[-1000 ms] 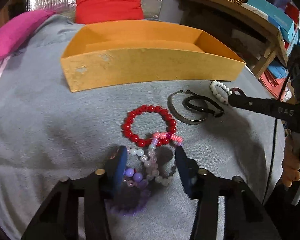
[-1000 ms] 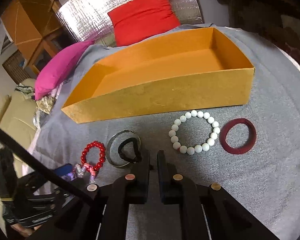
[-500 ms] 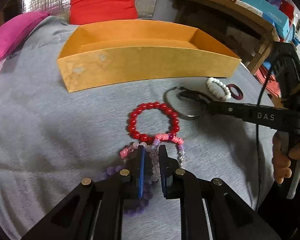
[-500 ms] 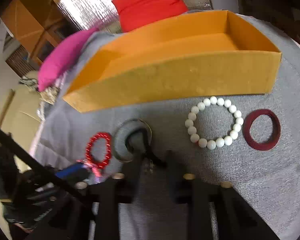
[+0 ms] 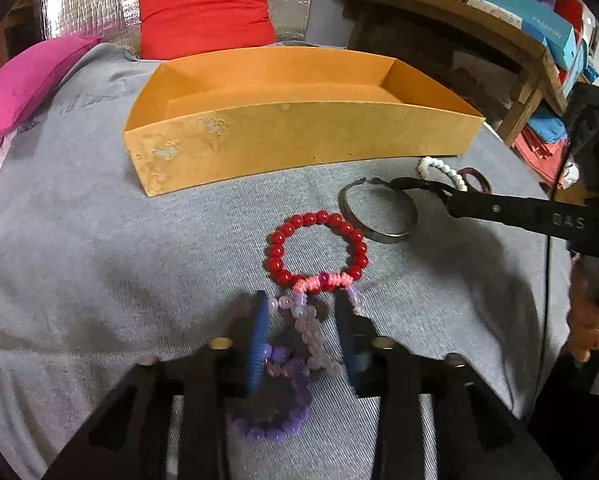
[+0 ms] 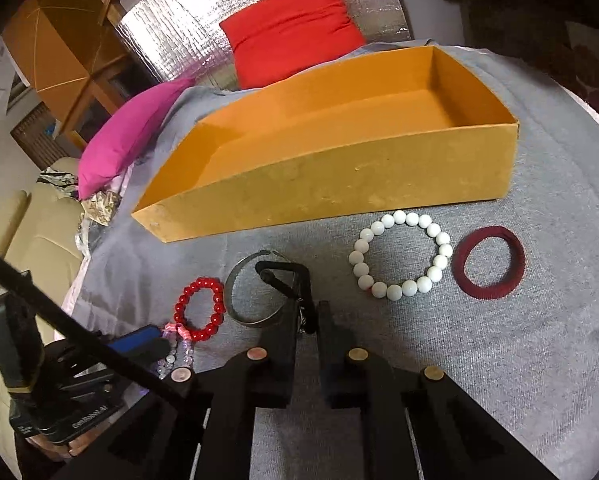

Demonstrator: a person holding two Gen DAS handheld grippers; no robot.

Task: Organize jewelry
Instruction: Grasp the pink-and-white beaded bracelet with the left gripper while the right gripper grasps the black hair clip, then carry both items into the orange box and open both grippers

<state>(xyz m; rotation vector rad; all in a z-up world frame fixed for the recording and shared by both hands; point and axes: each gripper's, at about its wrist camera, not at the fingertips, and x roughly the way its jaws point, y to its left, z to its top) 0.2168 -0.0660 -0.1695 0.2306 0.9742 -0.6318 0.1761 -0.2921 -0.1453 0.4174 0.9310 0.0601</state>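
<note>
An empty orange box stands on the grey cloth; it also shows in the right wrist view. My left gripper is open, its fingers on either side of a pale lilac bead bracelet that lies on the cloth beside a purple one. A red bead bracelet lies just beyond. My right gripper is shut on a black cord loop, held over a metal bangle.
A white bead bracelet and a maroon hair band lie right of the bangle. A red cushion and a pink cushion lie behind the box. A wooden shelf with boxes stands at the far right.
My left gripper closed over the lilac bracelet half a second ago and has opened again; the bracelet stays on the cloth. My right gripper has lifted the black cord slightly.
</note>
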